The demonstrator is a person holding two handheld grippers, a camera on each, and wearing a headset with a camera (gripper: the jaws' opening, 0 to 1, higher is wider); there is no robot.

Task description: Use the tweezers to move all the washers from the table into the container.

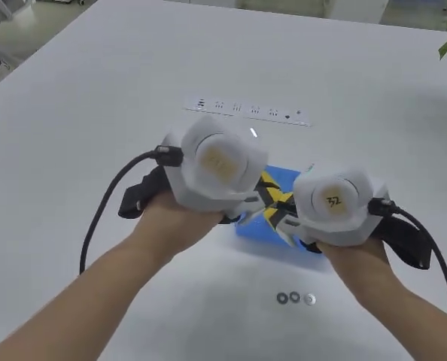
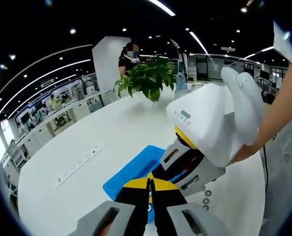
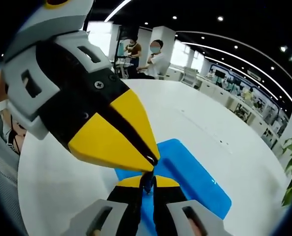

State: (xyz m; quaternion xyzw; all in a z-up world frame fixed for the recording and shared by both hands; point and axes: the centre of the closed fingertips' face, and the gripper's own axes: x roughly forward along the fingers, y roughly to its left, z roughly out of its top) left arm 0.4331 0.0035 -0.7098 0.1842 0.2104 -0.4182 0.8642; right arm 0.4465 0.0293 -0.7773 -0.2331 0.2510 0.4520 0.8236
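In the head view the left gripper and the right gripper stood tip to tip over the blue container; crowded like that, they looked liable to knock one another or fumble the tweezers, which I could not make out; the three washers lay in a short row on the table, on the near side of the container and apart from it, so none was inside; the grippers hid most of the container, and its visible edge was bare.

In the left gripper view that gripper's own jaws were drawn together at the yellow tips, nothing seen between them; the right gripper's white body crowded in from the right; a careless swing could scatter the washers; the blue floor in sight held no washer.

In the right gripper view its jaws stood almost together about a slim dark sliver; whether they gripped it I could not tell; the container's far stretch lay bare.
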